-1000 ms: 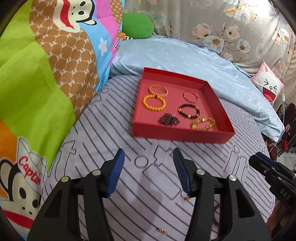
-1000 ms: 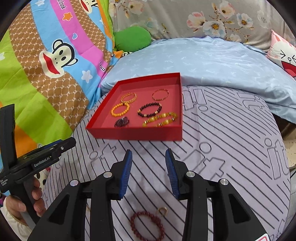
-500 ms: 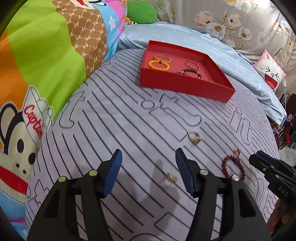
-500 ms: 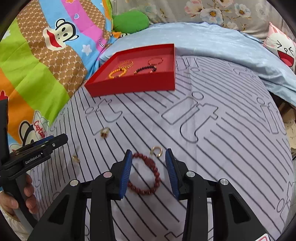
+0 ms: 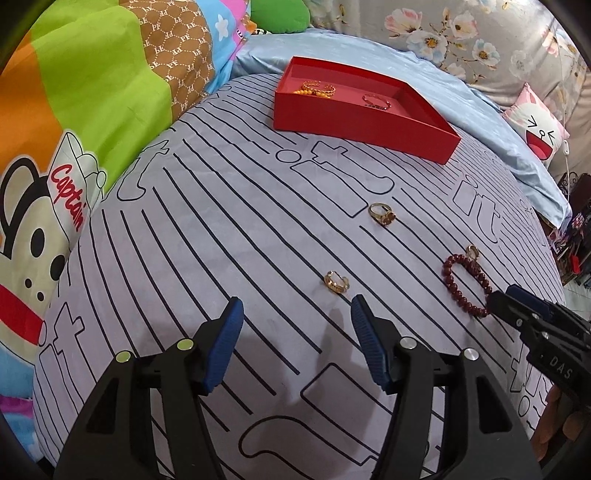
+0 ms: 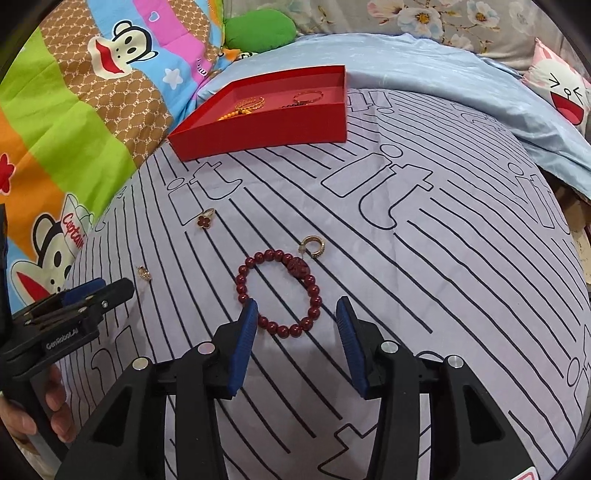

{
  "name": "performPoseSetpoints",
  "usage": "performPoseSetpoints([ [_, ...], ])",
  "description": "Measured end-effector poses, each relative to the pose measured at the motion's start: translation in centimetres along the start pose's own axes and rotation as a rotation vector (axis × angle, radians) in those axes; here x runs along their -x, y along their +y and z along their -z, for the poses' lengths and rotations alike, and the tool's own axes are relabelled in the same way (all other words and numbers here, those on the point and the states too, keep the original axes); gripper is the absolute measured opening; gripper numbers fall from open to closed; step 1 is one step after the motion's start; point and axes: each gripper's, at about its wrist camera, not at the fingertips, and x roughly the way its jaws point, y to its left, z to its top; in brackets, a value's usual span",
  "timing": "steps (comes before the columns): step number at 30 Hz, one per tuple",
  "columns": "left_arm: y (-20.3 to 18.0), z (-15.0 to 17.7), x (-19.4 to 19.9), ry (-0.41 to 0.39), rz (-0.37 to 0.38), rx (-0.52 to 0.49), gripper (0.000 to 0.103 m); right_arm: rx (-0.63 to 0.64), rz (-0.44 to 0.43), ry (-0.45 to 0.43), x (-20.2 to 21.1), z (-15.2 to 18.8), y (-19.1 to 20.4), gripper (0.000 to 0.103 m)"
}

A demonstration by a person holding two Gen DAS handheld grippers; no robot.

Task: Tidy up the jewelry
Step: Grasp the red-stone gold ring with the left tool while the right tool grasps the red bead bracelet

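Observation:
A dark red bead bracelet (image 6: pixel 279 292) lies on the striped sheet; my right gripper (image 6: pixel 295 314) is open just in front of it, jaws astride its near edge. A small gold ring (image 6: pixel 313 246) lies beside the bracelet. A gold ring with a red clover (image 6: pixel 205 219) and a small gold piece (image 6: pixel 143 273) lie to the left. My left gripper (image 5: pixel 295 314) is open and empty, just short of the small gold piece (image 5: pixel 336 283). The red tray (image 5: pixel 354 118) at the back holds several bracelets. The bead bracelet (image 5: pixel 466 283) also shows in the left wrist view.
A colourful monkey-print quilt (image 5: pixel 74 110) rises along the left. A blue sheet (image 6: pixel 424 74) and a cat-face cushion (image 6: pixel 565 92) lie at the back right. A green pillow (image 6: pixel 258 31) sits behind the tray. The bed edge drops off at the right.
Both grippers have drawn back from the tray and lowered toward the sheet. The loose rings and bead bracelet now lie just ahead of the jaws. Both stay open.

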Motion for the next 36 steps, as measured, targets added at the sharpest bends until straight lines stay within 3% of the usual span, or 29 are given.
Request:
performPoseSetpoints([
  [23, -0.5, -0.1, -0.8, 0.022, 0.005, -0.007, 0.057, 0.071, 0.012, 0.003, -3.2, -1.9, 1.0, 0.009],
  [36, -0.7, -0.6, -1.0, 0.020, 0.019, -0.007, 0.057, 0.035, -0.013, 0.021, -2.0, -0.6, 0.4, 0.008],
])
